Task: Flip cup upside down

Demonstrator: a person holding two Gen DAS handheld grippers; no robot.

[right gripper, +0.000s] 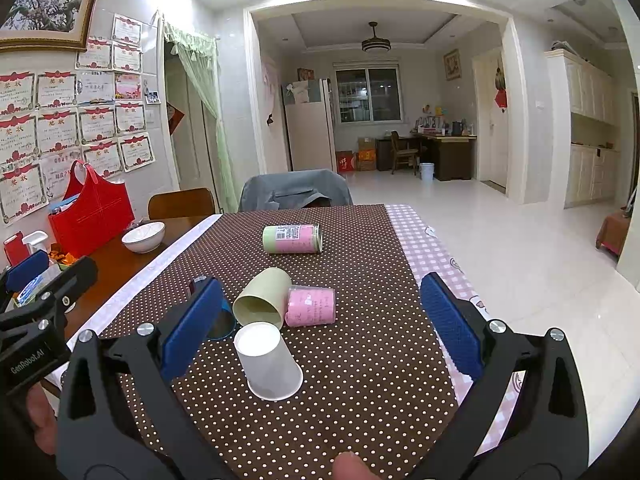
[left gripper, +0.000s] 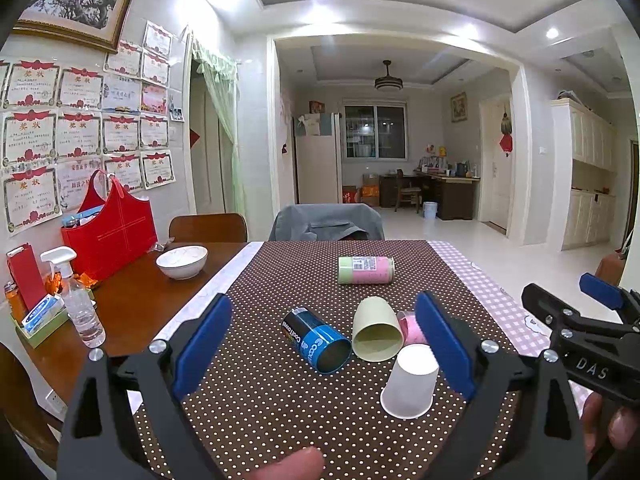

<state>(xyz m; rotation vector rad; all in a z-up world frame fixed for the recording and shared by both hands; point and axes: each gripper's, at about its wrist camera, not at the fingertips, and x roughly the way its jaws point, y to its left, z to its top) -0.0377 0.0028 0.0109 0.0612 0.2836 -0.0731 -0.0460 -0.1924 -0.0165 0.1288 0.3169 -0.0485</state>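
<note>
both tools, left tool (left gripper: 324, 352) and right tool (right gripper: 320, 326), gape empty above inverted white cup (right gripper: 268, 360).

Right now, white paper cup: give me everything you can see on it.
The white cup looks like plain paper, tapered, unprinted. It stands upside down: wide rolled rim on the dotted cloth, narrow base up, leaning slightly. It is the nearest cup, just in front of the lying green cup; contact with it is unclear. Neither gripper holds it; both are open.

Blue can (right gripper: 221, 322) mostly hidden behind left finger pad; small pink cup (left gripper: 410, 326) half covered likewise; label print perhaps too small to read.
</note>
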